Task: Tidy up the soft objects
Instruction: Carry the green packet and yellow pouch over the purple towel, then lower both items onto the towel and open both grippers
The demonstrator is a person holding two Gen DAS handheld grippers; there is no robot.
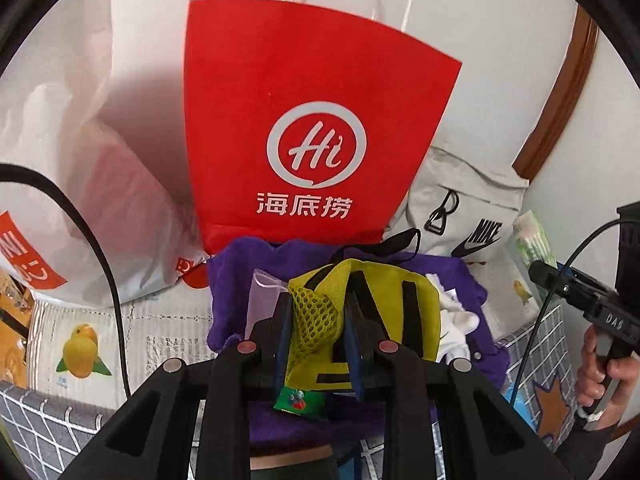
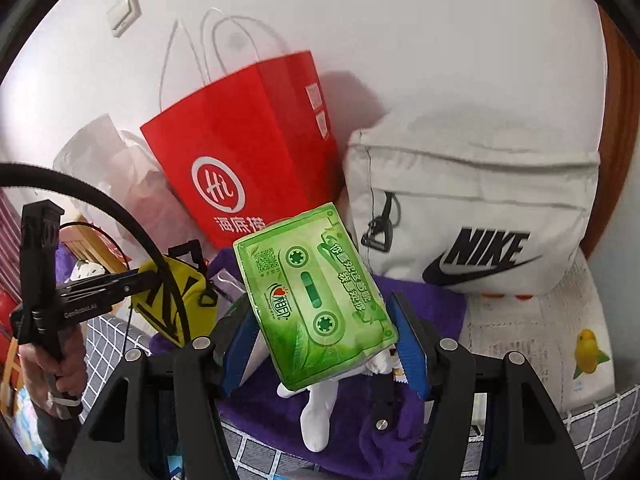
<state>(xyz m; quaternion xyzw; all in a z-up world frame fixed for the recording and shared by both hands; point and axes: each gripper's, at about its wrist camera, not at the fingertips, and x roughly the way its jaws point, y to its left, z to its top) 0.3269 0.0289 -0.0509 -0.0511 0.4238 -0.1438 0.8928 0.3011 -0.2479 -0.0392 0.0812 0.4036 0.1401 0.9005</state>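
My left gripper (image 1: 316, 320) is shut on a yellow pouch with black straps and mesh (image 1: 360, 312), held above a purple cloth (image 1: 232, 280). It also shows in the right wrist view (image 2: 168, 300). My right gripper (image 2: 324, 332) is shut on a green tissue pack (image 2: 316, 300), held above the purple cloth (image 2: 424, 312) and a white sock (image 2: 320, 412). The pack also shows at the right of the left wrist view (image 1: 534, 240). A red paper bag (image 1: 312, 128) (image 2: 248, 160) stands behind.
A grey Nike bag (image 2: 480, 216) (image 1: 468, 208) leans on the wall at right. A white plastic bag (image 1: 80, 160) sits left of the red bag. A fruit-print mat (image 1: 80, 352) and grey checked cover (image 2: 600, 420) lie beneath.
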